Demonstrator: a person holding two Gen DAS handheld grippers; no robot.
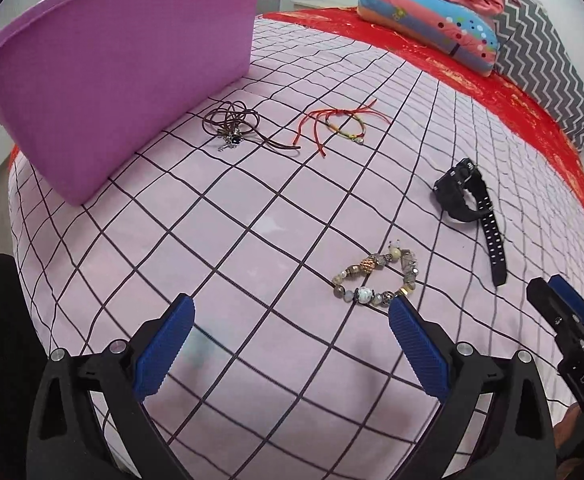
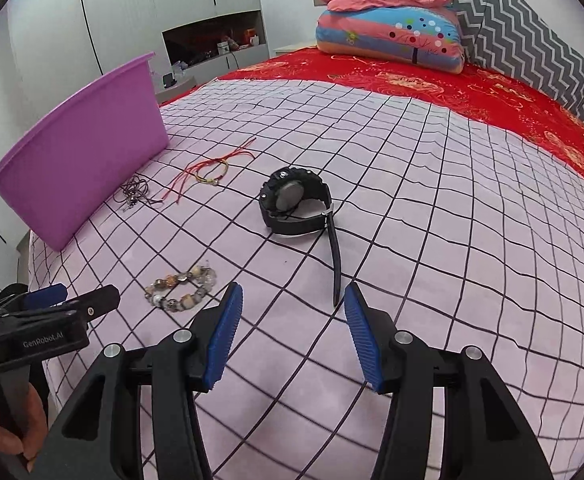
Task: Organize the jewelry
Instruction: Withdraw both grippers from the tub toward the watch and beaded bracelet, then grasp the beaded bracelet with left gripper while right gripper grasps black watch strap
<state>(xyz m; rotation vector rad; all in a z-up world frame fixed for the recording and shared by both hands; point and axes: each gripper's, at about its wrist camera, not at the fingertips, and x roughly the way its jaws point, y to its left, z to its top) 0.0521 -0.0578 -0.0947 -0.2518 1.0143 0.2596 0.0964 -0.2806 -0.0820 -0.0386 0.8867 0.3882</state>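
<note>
Left wrist view shows us barely started: cord necklace (image 1: 236,126), red bracelet (image 1: 341,124), watch (image 1: 465,200) and bead bracelet (image 1: 375,280) all lie on the bed (image 1: 252,220) outside the bin (image 1: 112,72). Both our claws, left (image 1: 292,344) and right (image 2: 292,332), gape empty.

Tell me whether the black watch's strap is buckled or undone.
Buckled: the black watch rests on its side, strap forming a closed loop, its free tail trailing across the checked bedcover.

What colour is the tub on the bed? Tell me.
Purple tub; the left wrist view shows it best.
</note>
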